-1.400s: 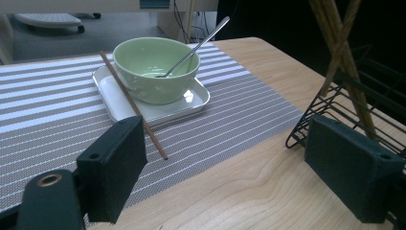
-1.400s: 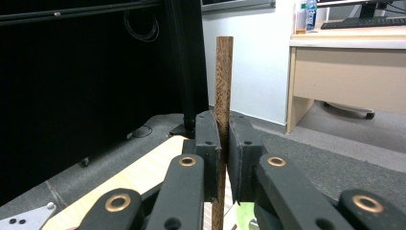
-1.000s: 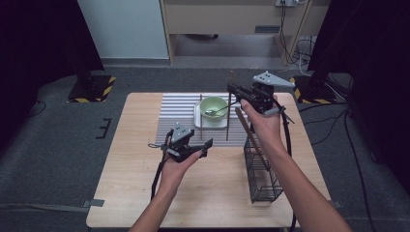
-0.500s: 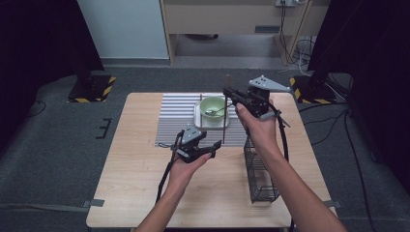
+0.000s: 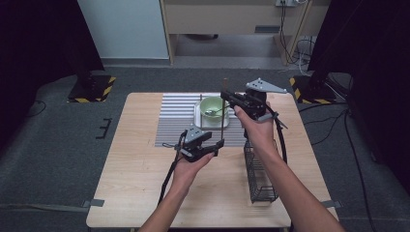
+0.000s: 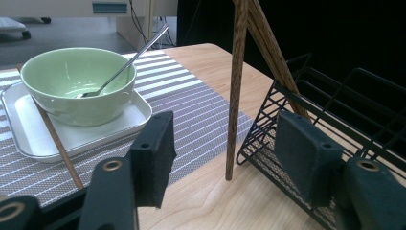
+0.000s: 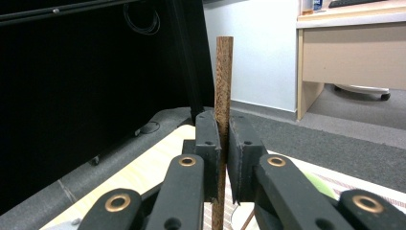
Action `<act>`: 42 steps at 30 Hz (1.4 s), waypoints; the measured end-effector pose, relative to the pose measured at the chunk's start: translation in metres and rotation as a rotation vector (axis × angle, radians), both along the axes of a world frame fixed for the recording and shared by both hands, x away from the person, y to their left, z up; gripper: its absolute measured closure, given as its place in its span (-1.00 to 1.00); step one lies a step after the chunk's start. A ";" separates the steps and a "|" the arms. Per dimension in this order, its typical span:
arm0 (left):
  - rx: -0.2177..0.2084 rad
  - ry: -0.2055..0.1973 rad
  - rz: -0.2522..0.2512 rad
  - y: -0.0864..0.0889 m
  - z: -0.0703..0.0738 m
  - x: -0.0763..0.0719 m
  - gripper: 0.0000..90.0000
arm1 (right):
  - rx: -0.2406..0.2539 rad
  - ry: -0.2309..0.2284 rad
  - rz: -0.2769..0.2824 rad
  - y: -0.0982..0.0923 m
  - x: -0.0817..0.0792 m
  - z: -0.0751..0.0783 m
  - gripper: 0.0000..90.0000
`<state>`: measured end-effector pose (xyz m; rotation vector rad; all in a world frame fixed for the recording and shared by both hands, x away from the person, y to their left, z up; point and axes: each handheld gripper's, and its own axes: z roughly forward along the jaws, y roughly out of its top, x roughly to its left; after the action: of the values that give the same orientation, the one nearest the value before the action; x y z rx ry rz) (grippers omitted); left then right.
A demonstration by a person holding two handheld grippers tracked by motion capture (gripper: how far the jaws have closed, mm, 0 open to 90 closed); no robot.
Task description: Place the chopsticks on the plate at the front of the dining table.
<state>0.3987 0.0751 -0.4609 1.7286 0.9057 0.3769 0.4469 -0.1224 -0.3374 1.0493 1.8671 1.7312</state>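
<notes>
Chopstick [image 5: 223, 110]: wooden, upright, pinched near its top by the right tool [image 5: 225, 95]; its lower tip reaches down to the worktop [image 5: 135, 183] just left of the wire basket [image 5: 261, 179]
Right tool: pads [image 7: 208, 143] pressed on the chopstick from both sides, above the right part of the worktop
Left tool [image 5: 218, 145]: jaws partway apart and just been closing; the chopstick's lower end stands beyond them, not pinched
Second chopstick [image 6: 55, 139]: lies on the striped mat [image 5: 174, 123], leaning against the tray [image 6: 28, 139]
Bowl [image 5: 212, 105]: green, on the white tray at the far middle; metal spoon [image 6: 129, 62] resting inside
Wire basket: black, on its side at the near right
</notes>
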 end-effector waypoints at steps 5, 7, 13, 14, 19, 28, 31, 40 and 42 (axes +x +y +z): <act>0.004 0.004 -0.018 -0.005 -0.003 0.002 0.03 | 0.003 0.006 0.005 0.000 0.000 0.001 0.88; 0.008 0.011 -0.017 -0.007 -0.004 0.003 0.07 | 0.004 0.008 0.006 0.000 0.000 0.001 0.88; 0.027 0.024 -0.016 -0.011 -0.013 0.004 0.32 | 0.006 0.019 0.021 -0.001 -0.001 0.004 0.88; 0.025 0.025 -0.019 -0.011 -0.014 0.004 0.37 | 0.005 0.021 0.024 -0.001 -0.002 0.004 0.88; 0.029 0.030 -0.026 -0.013 -0.016 0.004 0.49 | 0.015 0.026 0.025 -0.001 -0.001 0.004 0.87; 0.042 0.032 -0.025 -0.014 -0.018 0.001 0.66 | 0.025 0.033 0.027 -0.002 0.000 0.005 0.87; 0.031 0.033 -0.026 -0.012 -0.017 0.001 0.74 | 0.021 0.037 0.029 -0.002 0.000 0.004 0.88; 0.042 0.037 -0.038 -0.010 -0.017 0.000 0.91 | 0.024 0.043 0.030 -0.002 0.002 0.003 0.87; 0.046 0.035 -0.032 -0.009 -0.017 0.000 0.91 | 0.024 0.044 0.030 -0.002 0.002 0.003 0.87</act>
<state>0.3990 0.0658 -0.4774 1.7949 0.8998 0.3498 0.4491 -0.1247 -0.3345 1.0821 1.9025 1.7657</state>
